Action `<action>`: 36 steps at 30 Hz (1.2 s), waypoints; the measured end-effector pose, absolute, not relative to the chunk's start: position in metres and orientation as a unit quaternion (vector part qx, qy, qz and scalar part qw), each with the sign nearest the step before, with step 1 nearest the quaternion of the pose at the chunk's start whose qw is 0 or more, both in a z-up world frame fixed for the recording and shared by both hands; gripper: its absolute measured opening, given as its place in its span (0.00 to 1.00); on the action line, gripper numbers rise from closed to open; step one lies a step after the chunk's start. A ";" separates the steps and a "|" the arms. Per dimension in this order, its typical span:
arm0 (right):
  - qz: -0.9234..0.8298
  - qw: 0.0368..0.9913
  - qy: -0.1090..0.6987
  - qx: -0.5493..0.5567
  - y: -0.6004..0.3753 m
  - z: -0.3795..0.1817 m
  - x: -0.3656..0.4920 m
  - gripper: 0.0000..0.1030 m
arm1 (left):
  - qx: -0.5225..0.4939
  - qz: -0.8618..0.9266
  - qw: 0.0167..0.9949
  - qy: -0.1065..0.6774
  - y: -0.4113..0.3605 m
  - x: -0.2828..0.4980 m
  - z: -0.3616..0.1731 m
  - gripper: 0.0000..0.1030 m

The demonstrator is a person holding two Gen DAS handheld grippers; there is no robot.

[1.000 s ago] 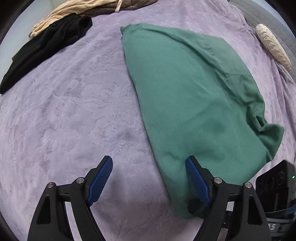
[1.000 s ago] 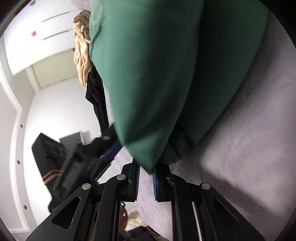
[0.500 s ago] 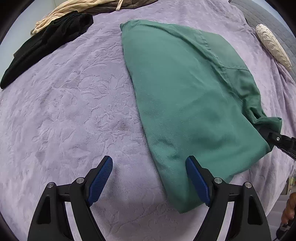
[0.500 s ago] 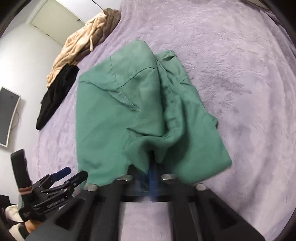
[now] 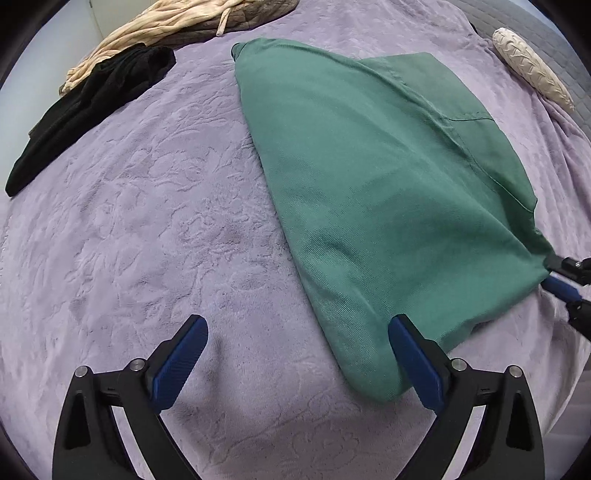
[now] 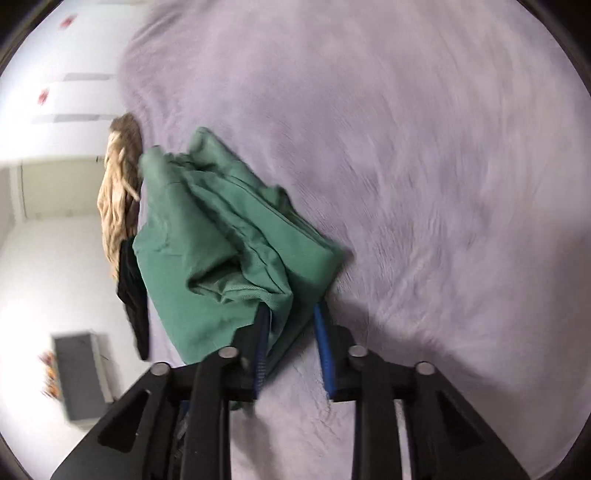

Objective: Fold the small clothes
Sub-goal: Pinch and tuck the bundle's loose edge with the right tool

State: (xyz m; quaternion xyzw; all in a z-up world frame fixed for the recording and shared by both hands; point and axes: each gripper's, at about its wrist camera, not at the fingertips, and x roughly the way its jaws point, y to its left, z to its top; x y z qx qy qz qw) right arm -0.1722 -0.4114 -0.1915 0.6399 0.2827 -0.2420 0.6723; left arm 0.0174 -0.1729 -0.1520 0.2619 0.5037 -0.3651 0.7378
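Observation:
A green garment [image 5: 376, 192] lies folded on the purple bedspread [image 5: 147, 221]. My left gripper [image 5: 295, 354] is open and empty, low over the bedspread, with its right finger [image 5: 413, 354] at the garment's near edge. My right gripper [image 6: 291, 328] shows at the right edge of the left wrist view [image 5: 565, 280], at the garment's right corner. In the right wrist view its jaws stand partly apart, with the bunched green cloth [image 6: 229, 251] lying loose between them. That view is blurred.
A black garment [image 5: 92, 107] and a beige one [image 5: 155, 29] lie at the far left of the bed. A cream cushion [image 5: 532, 70] lies at the far right. A grey cabinet [image 6: 81, 376] stands against the wall.
My right gripper has pulled the garment's corner down to the right and its jaws have parted from the cloth. The garment now lies flatter. The left gripper has barely moved.

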 end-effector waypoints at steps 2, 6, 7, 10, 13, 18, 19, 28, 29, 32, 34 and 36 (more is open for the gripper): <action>-0.244 0.724 0.294 0.574 -0.415 -0.158 -0.165 0.57 | 0.259 -0.364 0.737 0.508 -0.173 0.018 -0.153 0.96; -0.208 0.779 0.337 0.486 -0.425 -0.129 -0.119 0.63 | 0.256 -0.359 0.739 0.510 -0.174 0.019 -0.154 0.96; -0.200 0.781 0.359 0.471 -0.428 -0.132 -0.103 0.61 | 0.256 -0.357 0.739 0.511 -0.174 0.019 -0.154 0.96; -0.181 0.776 0.411 0.443 -0.430 -0.149 -0.075 0.10 | 0.257 -0.354 0.740 0.510 -0.174 0.017 -0.153 0.96; -0.214 0.784 0.427 0.396 -0.441 -0.155 -0.071 0.08 | 0.257 -0.354 0.741 0.509 -0.174 0.017 -0.153 0.96; -0.229 0.737 0.442 0.457 -0.479 -0.208 -0.089 0.00 | 0.254 -0.345 0.746 0.510 -0.172 0.017 -0.155 0.99; -0.216 0.736 0.433 0.474 -0.481 -0.213 -0.094 0.00 | 0.253 -0.342 0.746 0.512 -0.170 0.016 -0.155 0.99; -0.207 0.762 0.411 0.455 -0.483 -0.165 -0.113 0.40 | 0.261 -0.323 0.744 0.523 -0.173 0.017 -0.147 0.99; -0.196 0.770 0.411 0.447 -0.482 -0.159 -0.108 0.52 | 0.262 -0.321 0.744 0.524 -0.174 0.018 -0.146 0.99; -0.167 0.796 0.406 0.416 -0.477 -0.141 -0.085 0.65 | 0.256 -0.318 0.747 0.525 -0.178 0.020 -0.137 0.99; -0.151 0.799 0.416 0.407 -0.477 -0.141 -0.065 0.51 | 0.249 -0.315 0.753 0.521 -0.180 0.023 -0.130 0.99; -0.144 0.794 0.435 0.398 -0.478 -0.148 -0.044 0.22 | 0.242 -0.311 0.760 0.517 -0.182 0.027 -0.124 0.99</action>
